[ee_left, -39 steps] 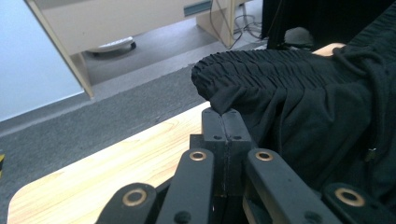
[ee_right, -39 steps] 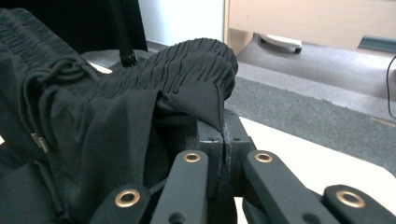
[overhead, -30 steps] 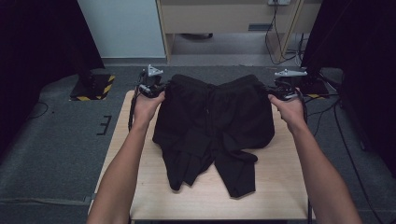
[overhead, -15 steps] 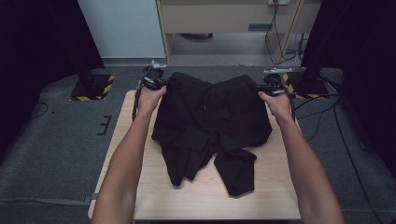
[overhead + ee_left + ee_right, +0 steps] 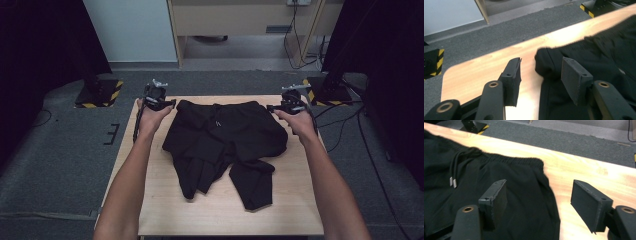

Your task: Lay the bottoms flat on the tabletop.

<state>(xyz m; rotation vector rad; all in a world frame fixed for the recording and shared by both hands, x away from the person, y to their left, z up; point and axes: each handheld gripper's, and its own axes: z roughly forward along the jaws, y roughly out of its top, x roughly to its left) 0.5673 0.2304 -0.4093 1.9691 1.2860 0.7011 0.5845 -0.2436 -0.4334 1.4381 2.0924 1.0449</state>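
Black shorts [image 5: 225,137] lie waistband-far on a pale wooden table [image 5: 210,210]. The left gripper [image 5: 541,72] and right gripper [image 5: 537,195] have just been opening, jaws apart, gripping nothing. Grey carpet [image 5: 60,165] surrounds; no legible writing.

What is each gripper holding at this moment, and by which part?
Nothing is held. The left gripper and right gripper have just been opening: their jaws stand apart over the waistband corners of the black shorts, which lie released on the table.
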